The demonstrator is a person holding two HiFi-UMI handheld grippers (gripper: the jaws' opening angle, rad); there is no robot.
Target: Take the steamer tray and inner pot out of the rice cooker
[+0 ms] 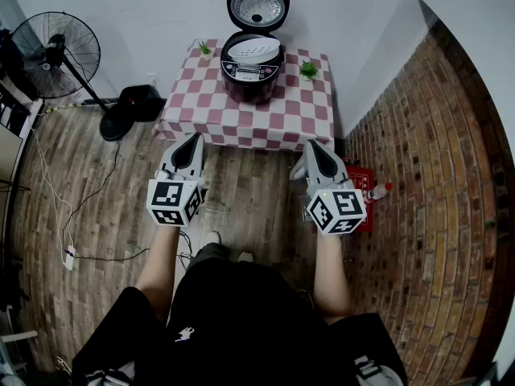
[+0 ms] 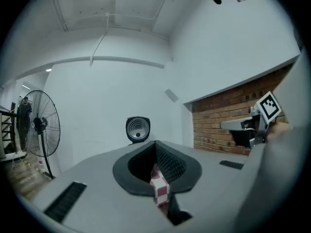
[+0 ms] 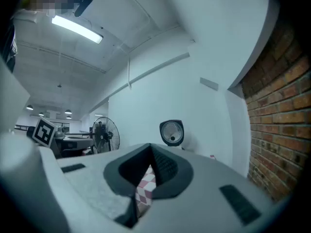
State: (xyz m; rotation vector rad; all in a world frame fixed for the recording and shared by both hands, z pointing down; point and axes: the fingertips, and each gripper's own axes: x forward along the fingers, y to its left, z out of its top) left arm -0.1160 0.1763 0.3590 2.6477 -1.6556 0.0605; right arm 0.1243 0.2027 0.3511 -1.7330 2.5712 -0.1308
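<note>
I'm looking down on a room with a plank floor, a white back wall and a brick wall curving along the right. At far left a standing fan (image 1: 56, 55) sits by the wall.

My left tongs (image 1: 193, 139) are pressed together with nothing between them, held level above the floor and well short of the desk (image 1: 201, 103). That desk, under a red-and-white checked cloth, stands against the back wall.

On its far side is the rice cooker (image 1: 253, 71), its lid (image 1: 257, 6) already tipped up. The white steamer tray (image 1: 251, 49) lies in the cooker's mouth. I can't see the inner pot, which I take to be under the tray. A small green plant (image 1: 309, 69) stands just beside the cooker on its right.

My right tongs (image 1: 312, 145) are likewise shut on nothing, level and well apart from the desk.

By my reading nothing has been lifted yet. Beyond the raised lid, the whole job is left: approach, take the tray out, then the pot.
</note>
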